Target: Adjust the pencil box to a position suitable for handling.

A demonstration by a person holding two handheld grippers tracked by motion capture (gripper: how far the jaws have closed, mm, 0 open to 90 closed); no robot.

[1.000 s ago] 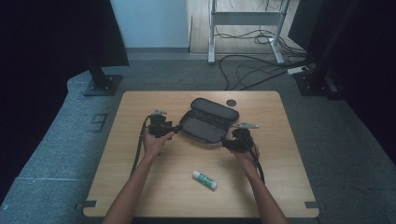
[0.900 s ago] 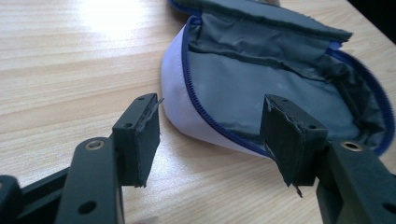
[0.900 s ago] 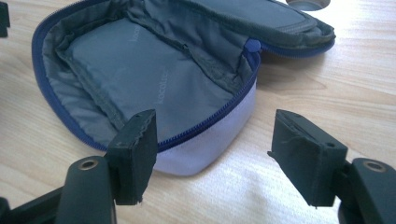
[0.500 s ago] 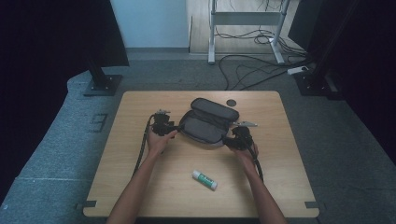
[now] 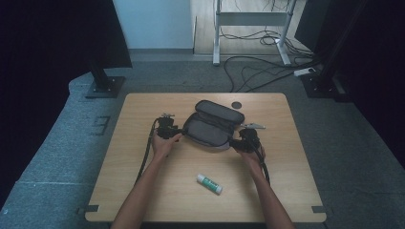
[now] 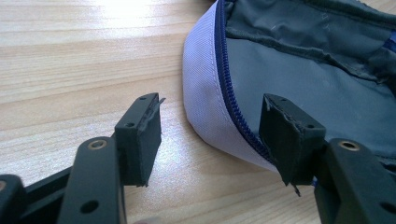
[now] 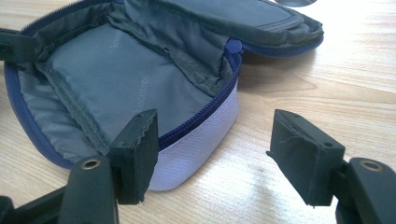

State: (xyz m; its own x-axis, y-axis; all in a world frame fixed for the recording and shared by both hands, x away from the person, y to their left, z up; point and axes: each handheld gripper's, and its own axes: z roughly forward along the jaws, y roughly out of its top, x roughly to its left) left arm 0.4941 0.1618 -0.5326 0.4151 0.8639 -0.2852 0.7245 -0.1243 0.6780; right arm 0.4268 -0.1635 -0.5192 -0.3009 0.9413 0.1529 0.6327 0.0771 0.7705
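Observation:
An open grey pouch (image 5: pixel 212 126) with a blue zip lies in the middle of the wooden table (image 5: pixel 143 191), its lid flipped back. My left gripper (image 5: pixel 179 130) is at the pouch's left end. In the left gripper view its jaws (image 6: pixel 212 121) stand open astride the pale rim (image 6: pixel 205 107), one outside and one over the lining; they have just been closing a little, and the pads do not press. My right gripper (image 5: pixel 236 142) is at the pouch's right end. It is open (image 7: pixel 215 135) too, with the rim (image 7: pixel 196 149) between its jaws.
A white glue stick (image 5: pixel 209 183) with a green label lies on the table nearer the person, between the forearms. A small dark round disc (image 5: pixel 236 105) sits behind the pouch. Cables trail from both grippers along the arms.
The left gripper has sunk slightly and edged in on the pouch's left end. The right gripper and the pouch stay where they were.

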